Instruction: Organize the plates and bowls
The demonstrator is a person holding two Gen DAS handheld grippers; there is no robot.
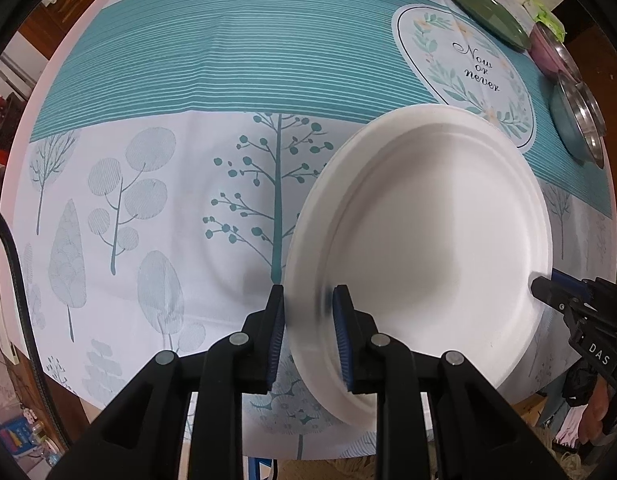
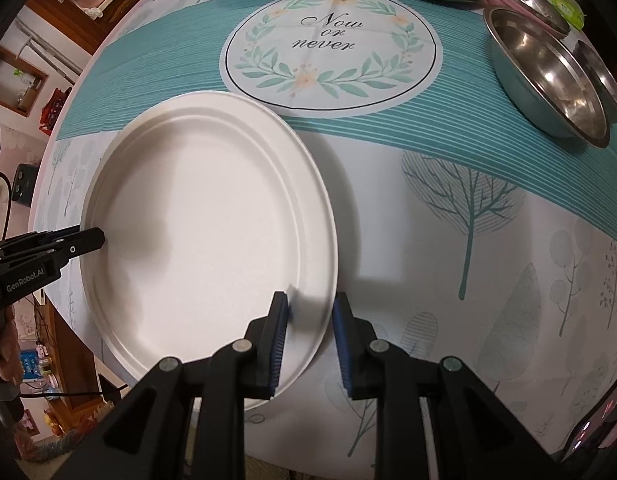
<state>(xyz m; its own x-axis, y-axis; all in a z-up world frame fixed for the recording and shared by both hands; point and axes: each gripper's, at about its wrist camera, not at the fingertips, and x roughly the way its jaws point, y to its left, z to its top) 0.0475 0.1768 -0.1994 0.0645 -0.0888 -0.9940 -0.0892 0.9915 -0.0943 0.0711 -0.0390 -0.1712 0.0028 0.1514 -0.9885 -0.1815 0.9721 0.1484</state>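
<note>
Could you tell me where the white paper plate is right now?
The white paper plate sits on the tablecloth just in front of the "Now or never" wreath print, between the left gripper and right gripper.
</note>
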